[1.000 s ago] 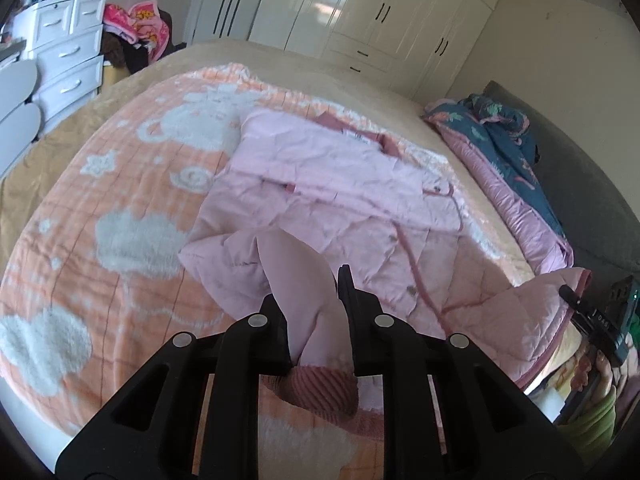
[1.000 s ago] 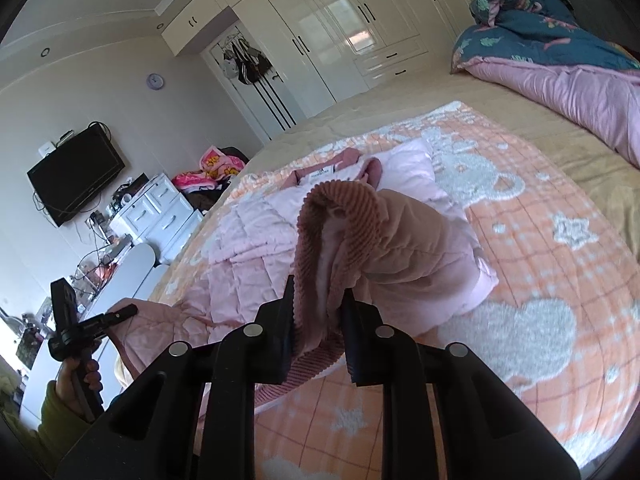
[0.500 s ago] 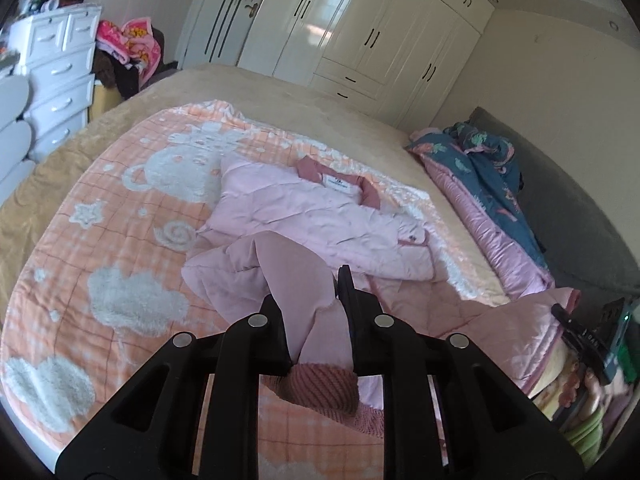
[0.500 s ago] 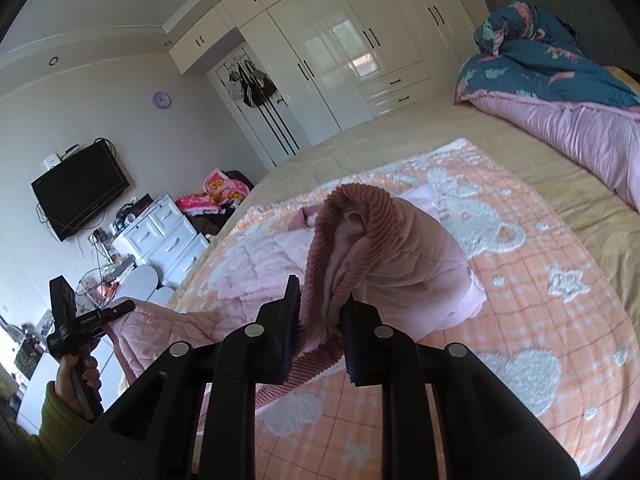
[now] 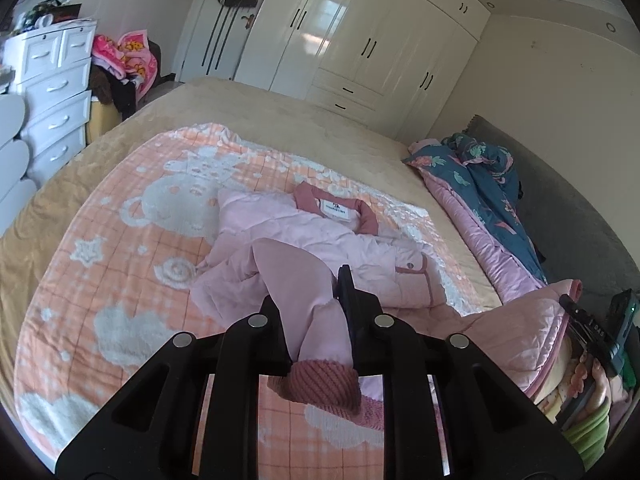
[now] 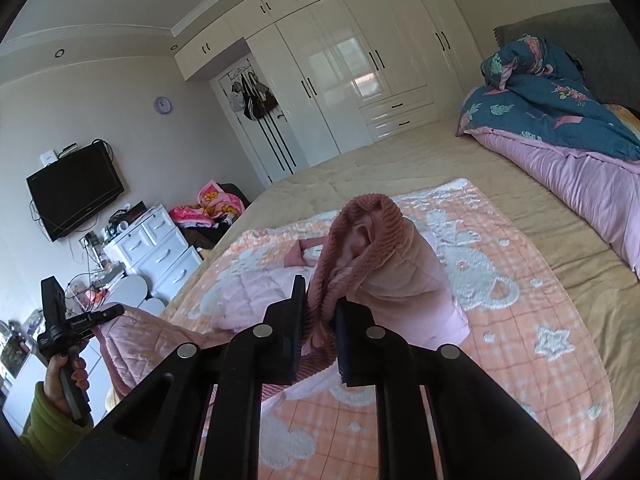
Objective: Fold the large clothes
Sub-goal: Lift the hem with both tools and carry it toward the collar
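Observation:
A pink quilted jacket (image 5: 320,248) with a darker pink collar lies on the orange blanket (image 5: 104,240), collar toward the far side. My left gripper (image 5: 308,300) is shut on its lower edge, the ribbed hem (image 5: 320,384) hanging below the fingers. My right gripper (image 6: 318,304) is shut on the ribbed hem (image 6: 360,232) at the other side, the jacket (image 6: 408,292) bunched up above the fingers. Both hold the lower part lifted off the bed. Each view shows the other hand-held gripper at its edge.
A blue and pink duvet (image 5: 480,184) lies along the grey headboard on the right. White wardrobes (image 5: 340,32) stand beyond the bed. A white dresser (image 5: 52,92) and a clothes pile (image 5: 124,64) stand at the left. A wall TV (image 6: 76,190) hangs above the dresser.
Both grippers have risen and pulled back with the jacket's lower edge, lifting it higher. The jacket now looks farther away and more of the room shows.

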Tool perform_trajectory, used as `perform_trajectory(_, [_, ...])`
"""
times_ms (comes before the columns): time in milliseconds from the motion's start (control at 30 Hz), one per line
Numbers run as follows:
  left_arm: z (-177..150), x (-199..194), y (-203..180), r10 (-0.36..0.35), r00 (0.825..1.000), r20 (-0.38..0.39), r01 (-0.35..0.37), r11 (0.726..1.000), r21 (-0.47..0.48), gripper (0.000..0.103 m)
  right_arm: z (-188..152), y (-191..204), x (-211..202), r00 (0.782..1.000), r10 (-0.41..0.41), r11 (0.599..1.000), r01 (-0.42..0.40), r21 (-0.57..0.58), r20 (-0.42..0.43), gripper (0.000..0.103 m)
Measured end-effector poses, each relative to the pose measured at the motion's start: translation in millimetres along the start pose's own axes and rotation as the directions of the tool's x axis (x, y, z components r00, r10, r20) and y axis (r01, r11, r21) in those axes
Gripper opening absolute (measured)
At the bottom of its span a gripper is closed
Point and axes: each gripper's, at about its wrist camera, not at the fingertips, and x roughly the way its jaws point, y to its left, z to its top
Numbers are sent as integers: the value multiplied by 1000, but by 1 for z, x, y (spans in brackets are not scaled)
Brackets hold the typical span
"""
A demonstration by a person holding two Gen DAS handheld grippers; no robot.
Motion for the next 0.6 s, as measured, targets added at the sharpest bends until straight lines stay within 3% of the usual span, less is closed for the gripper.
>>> perform_trajectory(600, [55,31,0,-2,1000,22,2,1000,3,11,52,-7,43,997,-73,997,73,-3,-16,12])
